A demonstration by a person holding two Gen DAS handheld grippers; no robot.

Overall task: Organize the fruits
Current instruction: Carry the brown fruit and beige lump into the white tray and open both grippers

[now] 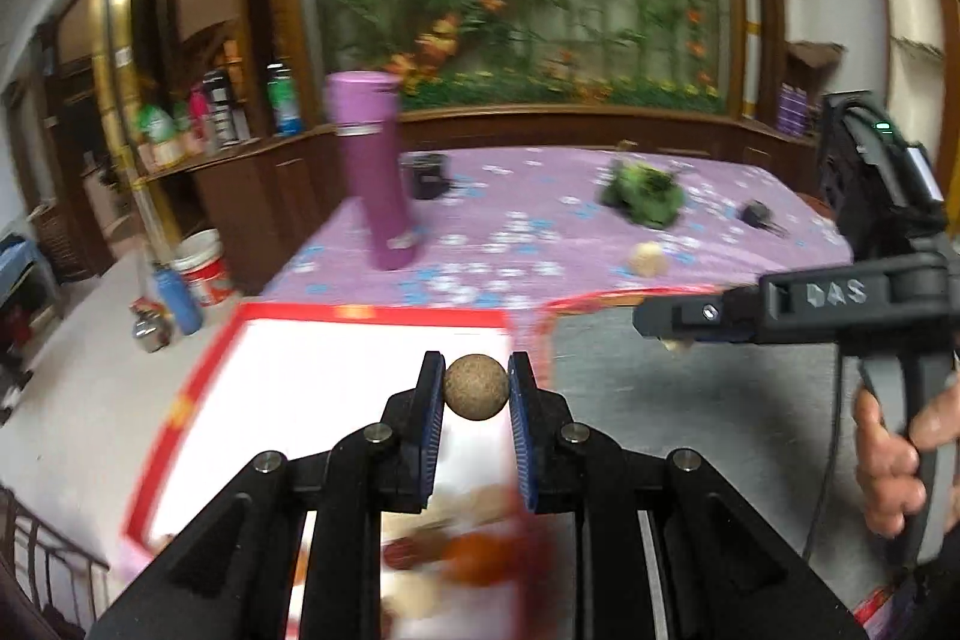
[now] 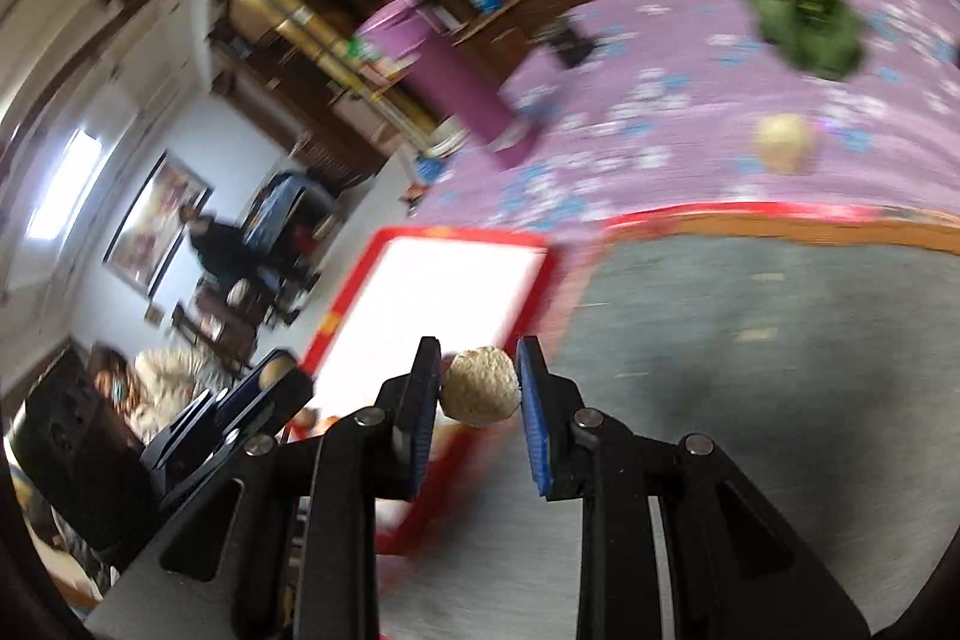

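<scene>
My left gripper [image 1: 476,387] is shut on a round brown fruit [image 1: 476,387] above a white tray with a red rim [image 1: 366,313]. Blurred orange and red fruits [image 1: 474,556] lie in the tray's near part. My right gripper [image 2: 478,387] is shut on a pale, rough round fruit [image 2: 483,393] over the grey mat [image 2: 750,340], just right of the tray [image 2: 444,292]. The right gripper [image 1: 678,334] also shows from the side in the left wrist view, held by a hand [image 1: 888,466]. A pale fruit [image 1: 648,257] [image 2: 783,142] and a green leafy bunch [image 1: 645,190] [image 2: 810,25] lie on the purple cloth.
A tall purple bottle [image 1: 375,172] and a small dark cup [image 1: 427,175] stand on the flowered purple cloth [image 1: 528,232] behind the tray. A small dark object [image 1: 759,214] lies at the cloth's right. The table's left edge drops to a floor with a bucket [image 1: 204,268] and bottles.
</scene>
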